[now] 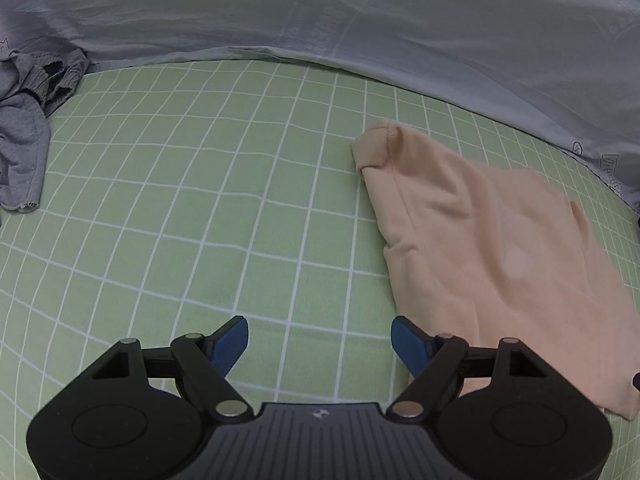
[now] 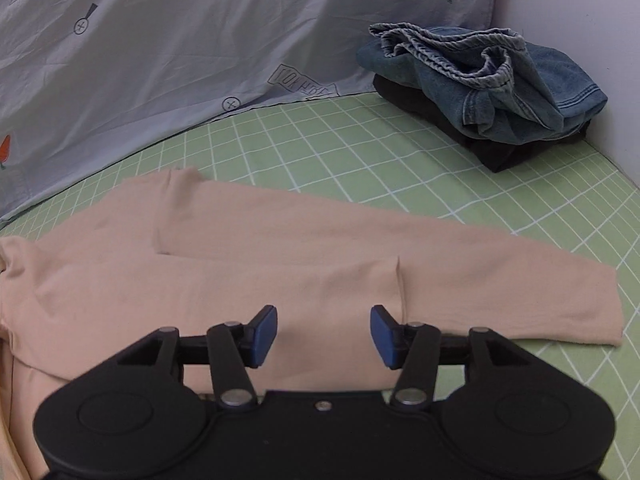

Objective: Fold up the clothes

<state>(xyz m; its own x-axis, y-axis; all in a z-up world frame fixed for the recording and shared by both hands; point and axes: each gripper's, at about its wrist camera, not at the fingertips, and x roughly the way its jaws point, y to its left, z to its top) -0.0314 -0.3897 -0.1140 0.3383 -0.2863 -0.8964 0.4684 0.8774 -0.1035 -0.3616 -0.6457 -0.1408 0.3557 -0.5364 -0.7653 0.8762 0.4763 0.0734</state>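
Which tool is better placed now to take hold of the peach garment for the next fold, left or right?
Probably the right tool: it is open directly over the peach garment. The left tool, also open, hangs over the bare green sheet, with the garment off to its side.

Both wrist views low over bed — share peach garment.

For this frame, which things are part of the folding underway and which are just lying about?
In play: peach top, left gripper, right gripper, both open.
Lying about: grey garment, jeans on a black garment, grey quilt.
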